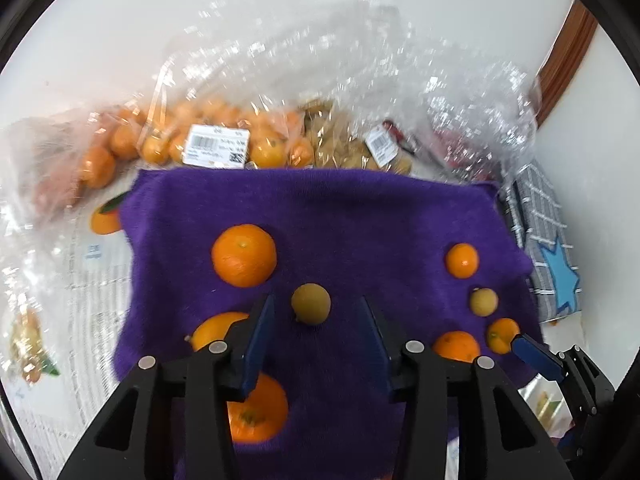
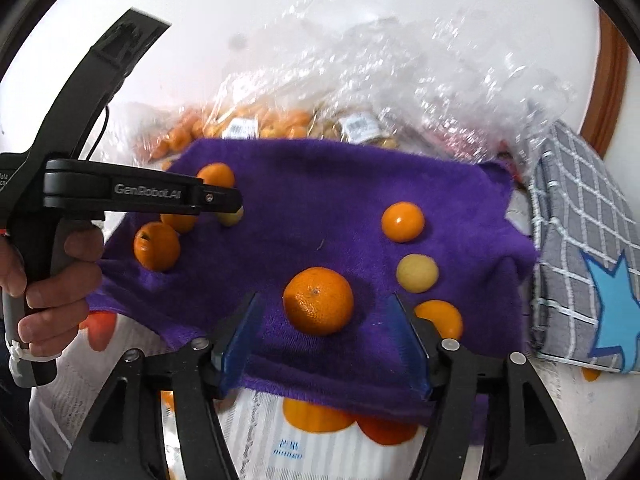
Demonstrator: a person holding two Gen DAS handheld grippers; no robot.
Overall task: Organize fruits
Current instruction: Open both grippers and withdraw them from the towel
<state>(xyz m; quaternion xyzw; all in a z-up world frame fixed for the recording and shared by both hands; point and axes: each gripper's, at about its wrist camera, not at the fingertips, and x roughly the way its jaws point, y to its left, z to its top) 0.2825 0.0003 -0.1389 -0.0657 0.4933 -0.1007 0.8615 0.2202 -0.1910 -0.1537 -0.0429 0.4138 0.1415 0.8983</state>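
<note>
A purple cloth point(image 1: 360, 216) carries loose fruit. In the left wrist view my left gripper point(image 1: 316, 301) is open, and a small yellow-brown fruit point(image 1: 311, 304) lies on the cloth between its fingertips with a gap on each side. A large orange point(image 1: 244, 255) sits just beyond it, and two more oranges point(image 1: 256, 412) lie under the left finger. In the right wrist view my right gripper point(image 2: 323, 297) is open around an orange point(image 2: 318, 300) without touching it. A pale yellow fruit point(image 2: 417, 273) and a small orange point(image 2: 402, 222) lie to its right.
Clear plastic bags point(image 1: 224, 128) of tangerines with barcode labels lie behind the cloth. A grey checked cloth with a blue star point(image 2: 592, 240) lies at the right. Printed paper point(image 2: 280, 432) covers the table in front. A hand point(image 2: 52, 284) holds the left gripper's handle.
</note>
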